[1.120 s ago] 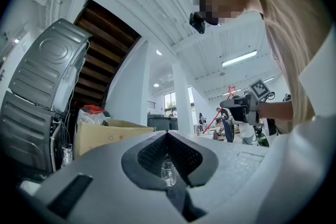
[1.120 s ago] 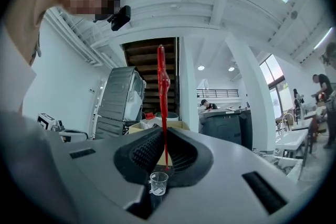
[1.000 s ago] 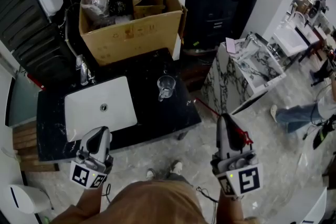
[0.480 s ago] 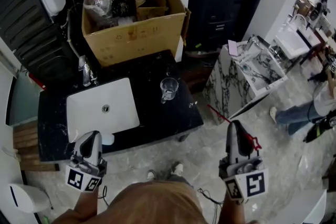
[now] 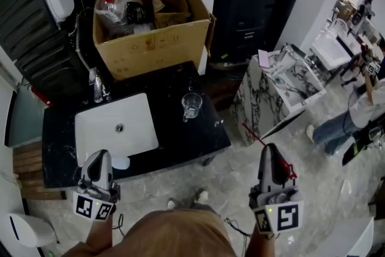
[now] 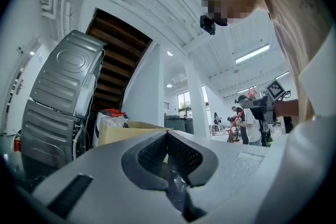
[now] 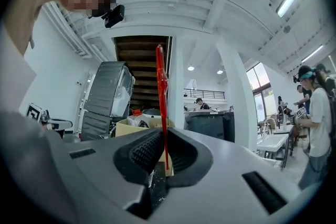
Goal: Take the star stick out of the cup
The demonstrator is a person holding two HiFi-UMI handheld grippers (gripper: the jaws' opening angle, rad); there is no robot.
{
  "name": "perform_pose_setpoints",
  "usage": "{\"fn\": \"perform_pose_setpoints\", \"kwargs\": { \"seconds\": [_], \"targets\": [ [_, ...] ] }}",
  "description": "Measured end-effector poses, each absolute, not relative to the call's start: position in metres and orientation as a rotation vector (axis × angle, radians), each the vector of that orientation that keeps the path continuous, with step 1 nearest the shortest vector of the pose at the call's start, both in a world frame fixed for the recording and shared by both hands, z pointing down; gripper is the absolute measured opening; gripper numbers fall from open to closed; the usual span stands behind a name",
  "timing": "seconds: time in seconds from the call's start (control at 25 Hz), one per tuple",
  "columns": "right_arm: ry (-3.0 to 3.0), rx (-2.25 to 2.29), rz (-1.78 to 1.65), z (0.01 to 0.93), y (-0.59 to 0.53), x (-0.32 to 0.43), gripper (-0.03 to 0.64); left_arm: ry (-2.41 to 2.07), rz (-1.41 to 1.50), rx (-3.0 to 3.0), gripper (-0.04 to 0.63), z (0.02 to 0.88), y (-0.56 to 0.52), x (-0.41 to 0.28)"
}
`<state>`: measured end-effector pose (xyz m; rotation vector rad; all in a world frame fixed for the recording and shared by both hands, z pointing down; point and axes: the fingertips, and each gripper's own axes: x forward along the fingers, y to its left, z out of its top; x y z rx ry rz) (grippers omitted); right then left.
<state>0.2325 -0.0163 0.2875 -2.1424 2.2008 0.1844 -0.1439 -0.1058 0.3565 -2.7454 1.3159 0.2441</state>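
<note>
The star stick [image 7: 160,89] is out of the cup and clamped in the right tool [image 7: 164,152], whose jaws are pressed together on the thin red shaft. It is carried in front of the person, well apart from the tabletop.

Largest in the head view is the cardboard box [image 5: 153,45] behind the black tabletop [image 5: 180,138]. A white sink [image 5: 99,129] is set into the tabletop, and the clear cup [image 5: 191,105] stands upright just beside the sink's right edge with nothing in it that I can make out. The left tool [image 5: 100,159] hangs low on the near side, its jaws closed on nothing.

The removal itself looks done, so the step in hand seems to be holding the stick clear. Doing that well probably means an even squeeze, since so slender a shaft could pivot or slip between the pads. The free end should also be kept away from the cup, which looks light enough to tip.

The right gripper view shows the pads meeting on the shaft, which rises straight ahead, but no star. The head view places the stick relative to the cup and shows a red shape beside the tool's body. The left gripper view, looking across, catches the red star by the right tool's marker cube.
</note>
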Motion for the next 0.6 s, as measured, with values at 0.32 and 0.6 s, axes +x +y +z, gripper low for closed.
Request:
{"fn": "perform_pose_setpoints", "kwargs": {
  "seconds": [0.32,0.6],
  "targets": [
    [2.22,-2.141,0.144,0.299,-0.019,0.225,0.011,1.363,0.274,-2.736,0.002,0.357,-0.105,-0.152],
    [2.251,-2.095,0.145,0.297,-0.023,0.214,0.011,1.36,0.28,-2.725,0.002,0.354,-0.105,-0.153]
  ]
}}
